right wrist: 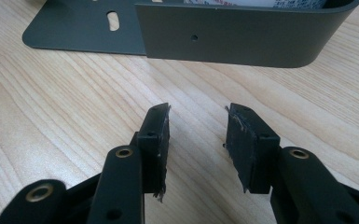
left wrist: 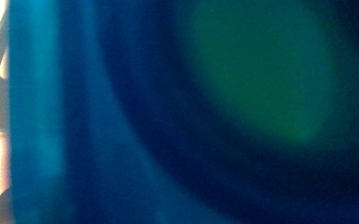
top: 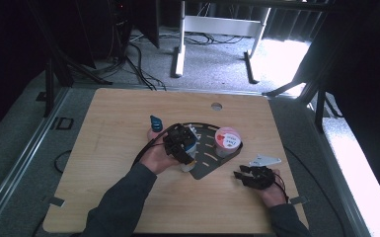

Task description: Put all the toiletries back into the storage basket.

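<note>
Bottle, white or pale with a blue close-up blur in the left gripper view, stands on the dark metal rack near the middle of the wooden table, at the rack's left part. Left gripper sits right at the bottle, hand wrapped around the gripper body from the left; the bottle looks caught between its jaws, but pad contact is hidden in the high view and the left gripper view is only blue-green blur, so cannot tell if clamped. Blue cap stands on the table just beyond the left hand, apart from the bottle. Round tub with red-and-white lid sits in the rack's curved right end, beside the bottle. Right gripper hangs low over bare tabletop, jaws apart with nothing between them, pointing at the rack's curved wall, near it but not touching. In the high view the right gripper is right of the rack's front edge, grey plate on top, right hand behind it. Sleeves come in from the bottom edge.
</note>
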